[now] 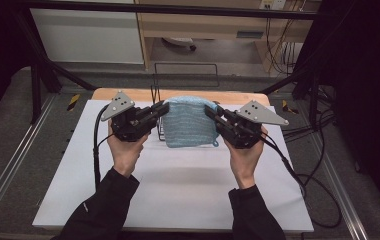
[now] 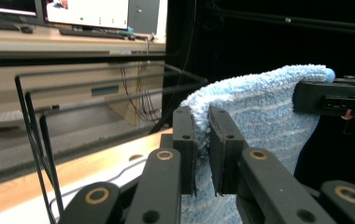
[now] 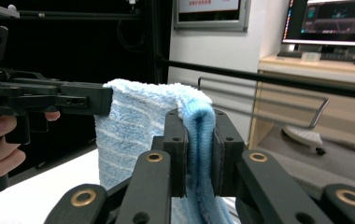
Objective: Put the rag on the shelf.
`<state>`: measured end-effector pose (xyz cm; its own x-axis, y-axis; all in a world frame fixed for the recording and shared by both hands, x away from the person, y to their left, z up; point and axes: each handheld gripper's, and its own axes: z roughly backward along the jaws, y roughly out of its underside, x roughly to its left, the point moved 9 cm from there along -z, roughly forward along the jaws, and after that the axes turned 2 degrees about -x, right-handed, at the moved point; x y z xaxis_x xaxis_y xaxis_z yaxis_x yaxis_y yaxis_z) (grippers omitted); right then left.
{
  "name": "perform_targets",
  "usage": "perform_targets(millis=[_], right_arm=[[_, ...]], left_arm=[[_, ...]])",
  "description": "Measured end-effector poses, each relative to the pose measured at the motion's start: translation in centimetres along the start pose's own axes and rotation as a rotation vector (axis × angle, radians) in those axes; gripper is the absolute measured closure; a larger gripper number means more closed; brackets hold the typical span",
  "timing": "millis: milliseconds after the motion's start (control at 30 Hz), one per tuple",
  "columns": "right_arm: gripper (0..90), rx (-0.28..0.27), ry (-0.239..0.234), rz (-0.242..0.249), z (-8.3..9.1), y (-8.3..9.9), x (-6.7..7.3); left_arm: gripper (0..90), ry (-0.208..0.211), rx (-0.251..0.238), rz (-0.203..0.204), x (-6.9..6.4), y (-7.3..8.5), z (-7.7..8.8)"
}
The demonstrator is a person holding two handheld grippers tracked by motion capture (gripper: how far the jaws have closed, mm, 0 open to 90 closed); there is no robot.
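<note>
Held between both grippers, left gripper point(image 1: 164, 108) and right gripper point(image 1: 209, 111) each with fingers point(image 2: 185, 140) clamped on an upper corner of the light-blue towel point(image 1: 190, 122), hanging above the far edge of the white surface point(image 1: 178, 185), beside a black wire rack point(image 1: 159, 127).

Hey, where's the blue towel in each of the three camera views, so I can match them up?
High view: blue towel hangs at centre, between both grippers.
Left gripper view: it sits right of centre, pinched in the near jaws.
Right gripper view: it sits at centre, folded in the near jaws.
Shared landmark: the black wire rack, behind the towel.
</note>
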<state>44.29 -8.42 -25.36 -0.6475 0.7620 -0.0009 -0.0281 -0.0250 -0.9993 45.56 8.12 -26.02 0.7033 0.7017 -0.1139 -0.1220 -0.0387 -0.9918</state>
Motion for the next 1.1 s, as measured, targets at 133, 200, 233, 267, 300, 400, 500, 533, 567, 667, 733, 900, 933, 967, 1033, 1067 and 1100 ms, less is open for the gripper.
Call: perform_targets(millis=[133,200,233,267,300,400,500,533,567,667,733,900,933,967,1033,1067,1100], right_arm=[[79.6,-0.014,0.011,0.019,-0.3,-1.2,-0.2],[79.6,-0.019,0.014,0.022,-0.4,-1.7,-0.2],[79.7,-0.024,0.018,0.025,-0.6,-2.0,-0.3],[79.6,-0.027,0.019,0.027,-0.7,-2.2,-0.3],[79.7,-0.029,0.022,0.027,-0.8,-2.5,-0.4],[79.8,-0.040,0.029,0.030,-1.2,-3.2,-0.6],[79.9,-0.054,0.034,0.032,-1.5,-4.1,-0.8],[79.9,-0.060,0.036,0.032,-1.5,-4.3,-0.9],[79.9,-0.063,0.039,0.030,-1.6,-4.6,-1.0],[79.9,-0.078,0.044,0.021,-1.9,-5.4,-1.2],[79.9,-0.088,0.046,0.017,-2.1,-5.9,-1.3],[79.9,-0.105,0.051,0.014,-2.5,-7.2,-1.7],[79.9,-0.108,0.053,0.013,-2.5,-7.5,-1.8],[79.9,-0.110,0.055,0.016,-2.6,-7.8,-1.9],[80.0,-0.115,0.060,0.021,-2.7,-8.4,-2.0],[80.0,-0.119,0.061,0.023,-2.8,-8.7,-2.1],[79.9,-0.121,0.062,0.028,-2.9,-9.0,-2.1]], left_arm=[[81.7,-0.005,-0.020,-0.003,0.2,-1.1,-0.2],[81.7,-0.010,-0.031,-0.004,0.4,-1.7,-0.3],[81.7,-0.012,-0.033,-0.005,0.4,-1.9,-0.3],[81.8,-0.015,-0.040,-0.005,0.5,-2.2,-0.4],[81.8,-0.017,-0.043,-0.005,0.6,-2.5,-0.5],[81.8,-0.022,-0.053,-0.003,0.8,-3.3,-0.7],[81.8,-0.025,-0.062,-0.008,0.9,-4.2,-0.9],[81.8,-0.025,-0.064,-0.009,0.9,-4.5,-1.0],[81.8,-0.025,-0.069,-0.010,0.9,-4.8,-1.1],[81.8,-0.029,-0.079,-0.007,1.0,-5.6,-1.2],[81.8,-0.033,-0.084,-0.010,1.1,-6.3,-1.4],[81.8,-0.031,-0.107,-0.014,1.3,-7.7,-1.5],[81.8,-0.029,-0.111,-0.012,1.3,-7.9,-1.5],[81.9,-0.028,-0.114,-0.012,1.3,-8.2,-1.5],[81.9,-0.028,-0.125,-0.011,1.3,-8.8,-1.6],[81.9,-0.029,-0.126,-0.016,1.4,-9.0,-1.6],[81.9,-0.031,-0.129,-0.018,1.4,-9.3,-1.6]])
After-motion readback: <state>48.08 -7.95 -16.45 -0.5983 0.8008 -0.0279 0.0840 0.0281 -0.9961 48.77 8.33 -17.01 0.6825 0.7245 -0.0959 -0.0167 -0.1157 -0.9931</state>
